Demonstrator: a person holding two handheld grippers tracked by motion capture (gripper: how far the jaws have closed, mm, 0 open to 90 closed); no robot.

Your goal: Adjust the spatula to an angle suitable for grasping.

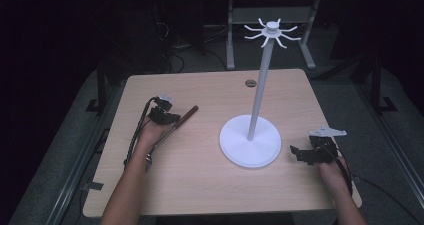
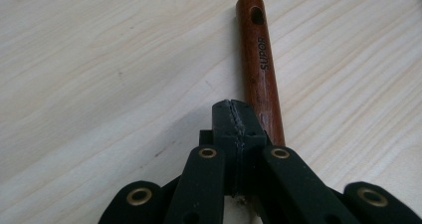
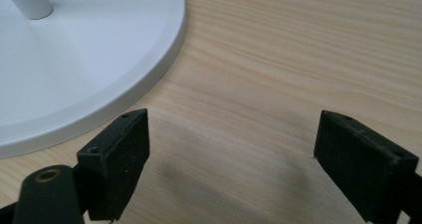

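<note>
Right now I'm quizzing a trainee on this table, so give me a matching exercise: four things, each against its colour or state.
Things:
1. left gripper
2. right gripper
3. stand
4. handle

Colour or state:
A. white
B. jaws open
C. brown wood
D. jaws shut

Pairs: 1-D, 2-B, 3-A, 4-C

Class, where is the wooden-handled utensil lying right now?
In the high view, the wooden-handled utensil lies on the table's left side, by the left gripper, left of the white stand.
</note>
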